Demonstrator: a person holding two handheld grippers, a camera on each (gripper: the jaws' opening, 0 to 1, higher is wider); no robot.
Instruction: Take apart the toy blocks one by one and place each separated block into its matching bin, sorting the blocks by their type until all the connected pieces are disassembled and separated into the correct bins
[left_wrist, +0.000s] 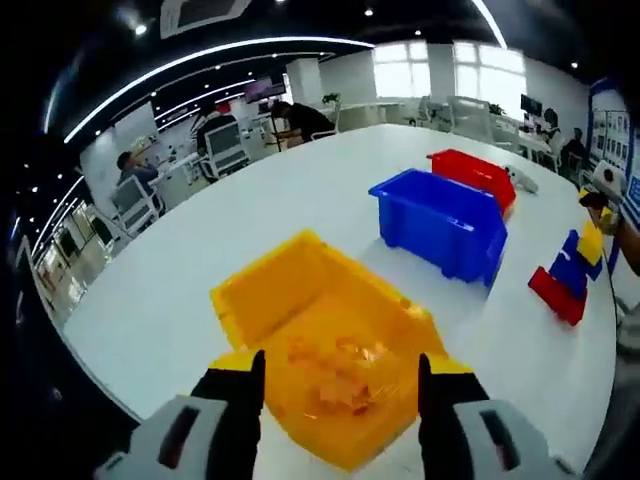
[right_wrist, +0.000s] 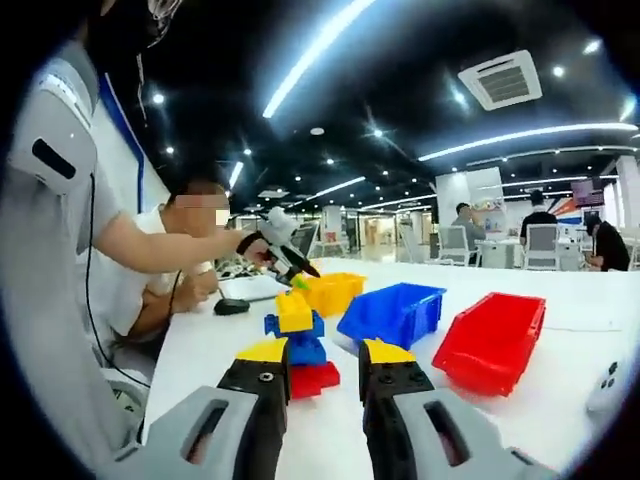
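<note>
left gripper (left_wrist: 340, 390): fingers wide apart, empty, above yellow bin (left_wrist: 330, 350) | right gripper (right_wrist: 325, 385): fingers apart, empty, just short of block stack (right_wrist: 298, 345) (yellow on blue on red) on desk (right_wrist: 560, 420) | bins: blue (right_wrist: 392, 312), red (right_wrist: 490, 340) farther | step, judged: between pulls | next: right grips base, left returns for top block

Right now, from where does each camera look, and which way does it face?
Left gripper view: rides on the left gripper, above the yellow bin, facing across the white table.
Right gripper view: rides on the right gripper, low, facing the block stack; a person's arm shows.
Shared: yellow, blue bin and red bin, block stack.
</note>
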